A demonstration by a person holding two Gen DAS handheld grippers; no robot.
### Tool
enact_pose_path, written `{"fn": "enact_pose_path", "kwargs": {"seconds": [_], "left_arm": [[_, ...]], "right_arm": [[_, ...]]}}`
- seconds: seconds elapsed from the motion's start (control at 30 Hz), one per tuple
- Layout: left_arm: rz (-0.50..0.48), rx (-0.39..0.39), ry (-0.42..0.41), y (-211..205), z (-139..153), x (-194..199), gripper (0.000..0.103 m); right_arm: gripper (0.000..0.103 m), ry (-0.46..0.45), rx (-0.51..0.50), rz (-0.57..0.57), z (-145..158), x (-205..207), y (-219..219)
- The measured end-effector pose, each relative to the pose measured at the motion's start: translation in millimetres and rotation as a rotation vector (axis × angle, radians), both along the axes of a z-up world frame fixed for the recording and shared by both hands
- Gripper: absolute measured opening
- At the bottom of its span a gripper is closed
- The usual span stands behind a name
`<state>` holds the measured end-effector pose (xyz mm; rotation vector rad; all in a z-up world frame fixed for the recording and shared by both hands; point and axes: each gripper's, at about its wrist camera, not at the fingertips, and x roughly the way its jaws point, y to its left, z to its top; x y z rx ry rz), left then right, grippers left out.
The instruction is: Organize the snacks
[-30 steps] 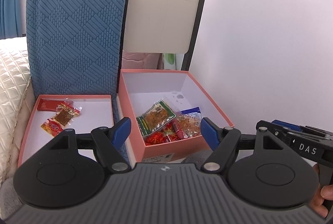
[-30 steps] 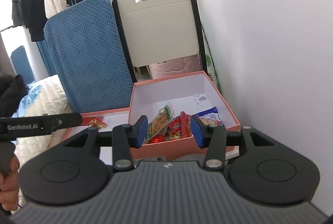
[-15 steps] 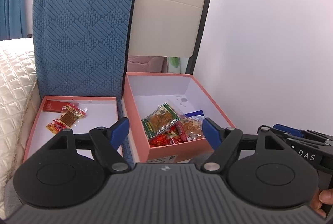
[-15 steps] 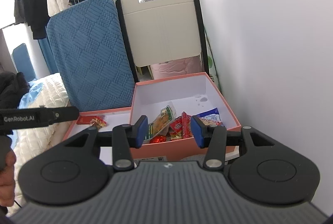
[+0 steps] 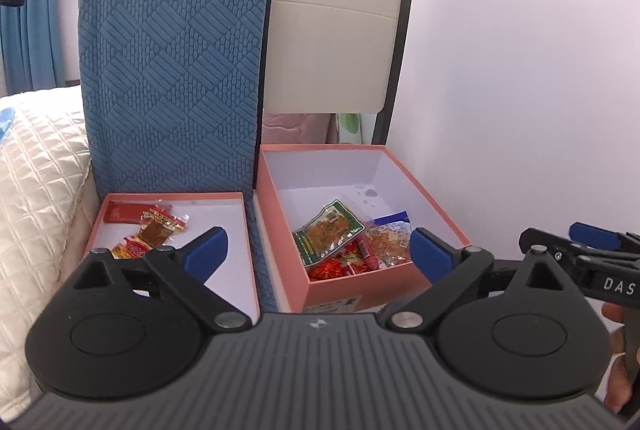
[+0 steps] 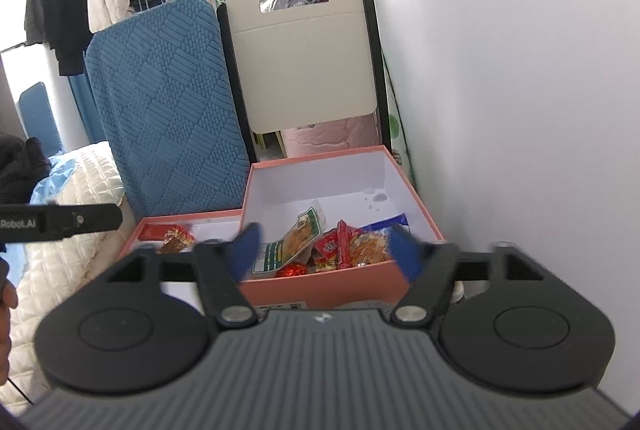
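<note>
The right gripper [image 5: 592, 250] shows white letters "DAS" on its side; the left gripper's arm reads "Robot.AI" in the right wrist view, its start cut off. A small label on the deep pink box [image 5: 424, 186] is too blurred to read. This box holds a green-edged packet [image 5: 330, 230], a clear bag of amber sweets [image 5: 390, 242], a blue packet and red wrappers. The shallow pink lid [image 5: 236, 195] beside it holds a red packet [image 5: 122, 212] and two snack sticks. The left gripper [image 5: 316, 250] and the right one are both opening, fingers spread, holding nothing, short of the boxes.
</note>
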<state>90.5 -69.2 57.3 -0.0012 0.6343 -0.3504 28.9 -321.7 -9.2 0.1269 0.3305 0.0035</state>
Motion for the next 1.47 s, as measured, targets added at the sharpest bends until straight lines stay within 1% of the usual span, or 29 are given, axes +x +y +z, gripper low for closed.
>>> {"fn": "enact_pose_path", "kwargs": {"seconds": [0.07, 0.3, 0.47, 0.77, 1.47], "left_arm": [[0.002, -0.006, 0.001, 1, 0, -1, 0.099], [0.046, -0.002, -0.004, 9, 6, -5, 0.100], [0.057, -0.008, -0.008, 13, 12, -8, 0.100], [0.068, -0.019, -0.009, 16, 16, -12, 0.100], [0.071, -0.027, -0.008, 18, 17, -13, 0.101]], "right_arm": [[0.103, -0.003, -0.003, 0.000, 0, -1, 0], [0.103, -0.012, 0.002, -0.002, 4, -6, 0], [0.103, -0.014, 0.008, -0.002, 5, -8, 4], [0.103, -0.009, -0.009, -0.004, 7, -9, 11], [0.103, -0.006, 0.004, -0.005, 3, -13, 13]]}}
